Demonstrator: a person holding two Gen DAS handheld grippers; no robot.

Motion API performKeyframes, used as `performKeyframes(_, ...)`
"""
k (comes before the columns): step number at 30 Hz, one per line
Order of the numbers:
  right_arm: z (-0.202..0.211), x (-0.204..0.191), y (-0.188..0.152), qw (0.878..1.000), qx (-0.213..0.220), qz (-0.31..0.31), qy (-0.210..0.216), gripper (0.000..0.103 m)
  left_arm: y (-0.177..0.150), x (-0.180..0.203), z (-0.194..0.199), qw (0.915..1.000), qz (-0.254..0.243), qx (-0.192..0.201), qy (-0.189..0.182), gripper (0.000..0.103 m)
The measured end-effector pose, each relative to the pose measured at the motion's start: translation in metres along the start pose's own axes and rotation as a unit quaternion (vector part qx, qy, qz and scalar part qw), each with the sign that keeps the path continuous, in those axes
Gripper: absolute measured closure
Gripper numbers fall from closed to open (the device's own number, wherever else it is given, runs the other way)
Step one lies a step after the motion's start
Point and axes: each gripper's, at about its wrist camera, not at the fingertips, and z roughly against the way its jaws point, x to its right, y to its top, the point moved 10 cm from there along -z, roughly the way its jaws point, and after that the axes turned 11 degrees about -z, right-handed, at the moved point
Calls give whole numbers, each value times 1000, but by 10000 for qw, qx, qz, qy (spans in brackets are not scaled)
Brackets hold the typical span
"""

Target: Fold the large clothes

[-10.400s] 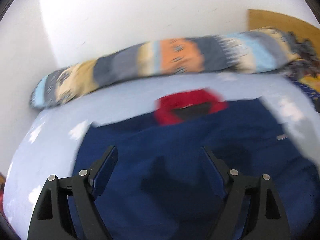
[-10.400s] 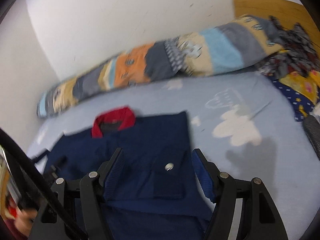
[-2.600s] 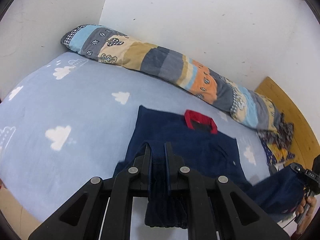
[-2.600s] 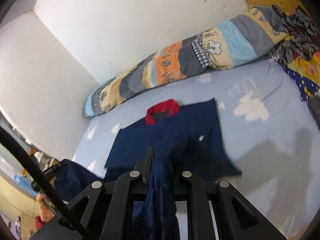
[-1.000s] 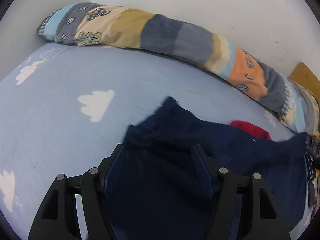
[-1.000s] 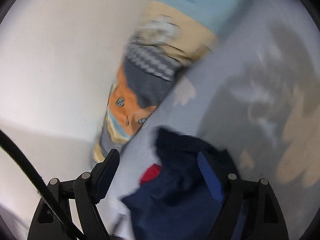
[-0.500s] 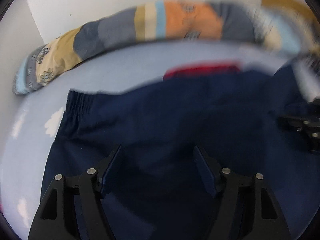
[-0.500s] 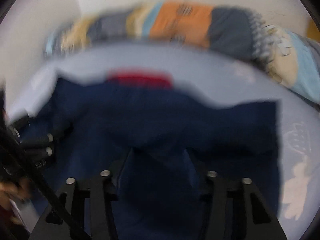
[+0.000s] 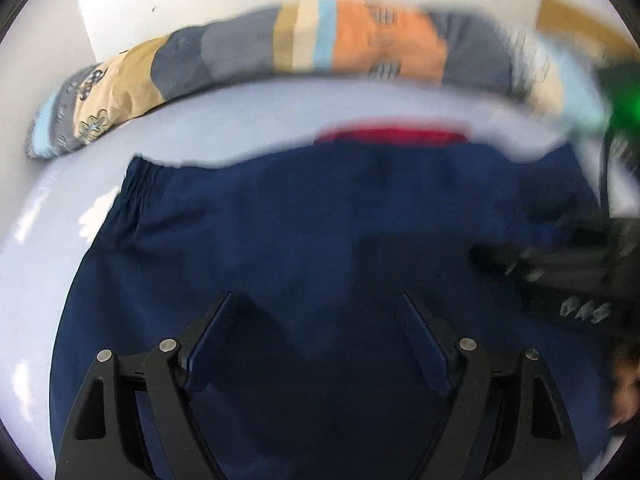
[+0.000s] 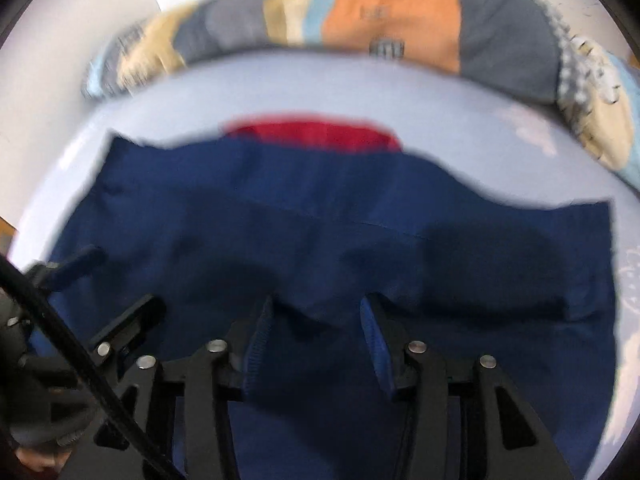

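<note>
A large navy garment lies folded on the light blue bed sheet, its lower part laid up over the top so only a strip of the red collar shows. It also shows in the right wrist view with the collar. My left gripper is open and empty just above the cloth. My right gripper is open and empty over the cloth's near middle. The right gripper shows blurred at the right of the left wrist view; the left one shows at the left of the right wrist view.
A long patchwork bolster lies along the white wall at the back of the bed, also in the right wrist view. A wooden headboard is at the far right. A black cable crosses the lower left.
Both grippers held the garment's lower edge, carried it up over the collar end and let go. In the last half second both pulled back slightly; the cloth lies still.
</note>
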Motion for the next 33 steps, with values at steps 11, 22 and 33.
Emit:
performKeyframes(11,50,-42,-94,9972,-161,731,39,54,-53,-24,39,10000,-54,32,52,18)
performKeyframes(22,75,-60,-157,9970,-373,681,3,46,-110,-32,74,9998,123,-121,131,18)
performKeyframes(33,105,-41,-137,9987,125,-434,-252,35,-101,-30,108,9975,271,235,610,18)
